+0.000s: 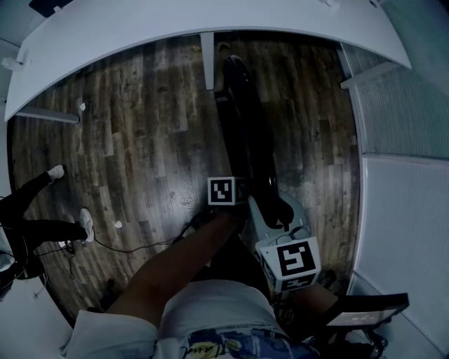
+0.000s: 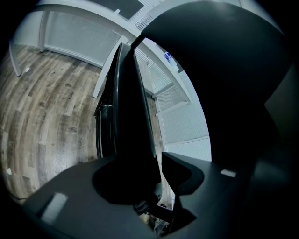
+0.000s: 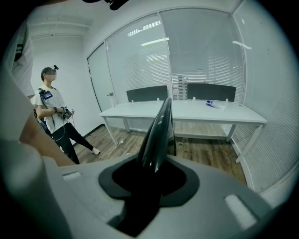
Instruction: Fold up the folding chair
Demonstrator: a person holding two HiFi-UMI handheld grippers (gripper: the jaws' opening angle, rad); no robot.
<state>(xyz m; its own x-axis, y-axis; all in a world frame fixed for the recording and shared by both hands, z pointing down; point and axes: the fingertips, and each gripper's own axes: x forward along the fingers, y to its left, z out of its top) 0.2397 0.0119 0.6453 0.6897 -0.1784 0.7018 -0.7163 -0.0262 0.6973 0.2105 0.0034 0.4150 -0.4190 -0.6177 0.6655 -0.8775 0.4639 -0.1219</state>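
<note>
The black folding chair (image 1: 242, 119) stands folded flat and upright on the wooden floor, seen edge-on from above. My right gripper (image 1: 277, 214) is at its top edge. In the right gripper view the chair's thin glossy edge (image 3: 159, 130) runs up between the jaws, and the right gripper (image 3: 149, 179) is shut on it. My left gripper (image 1: 245, 200) is just to the left, also at the top of the chair. In the left gripper view the dark chair panel (image 2: 126, 116) fills the space between the jaws of the left gripper (image 2: 152, 175). A thin bright gap separates the panel from the right pad (image 2: 180, 175).
A long white table (image 1: 210, 21) curves across the far side, with a leg (image 1: 208, 59) close behind the chair. Another person (image 1: 42, 224) stands at the left, with a cable on the floor nearby. A frosted glass wall (image 1: 400, 175) runs along the right. A dark object (image 1: 365, 308) sits at my lower right.
</note>
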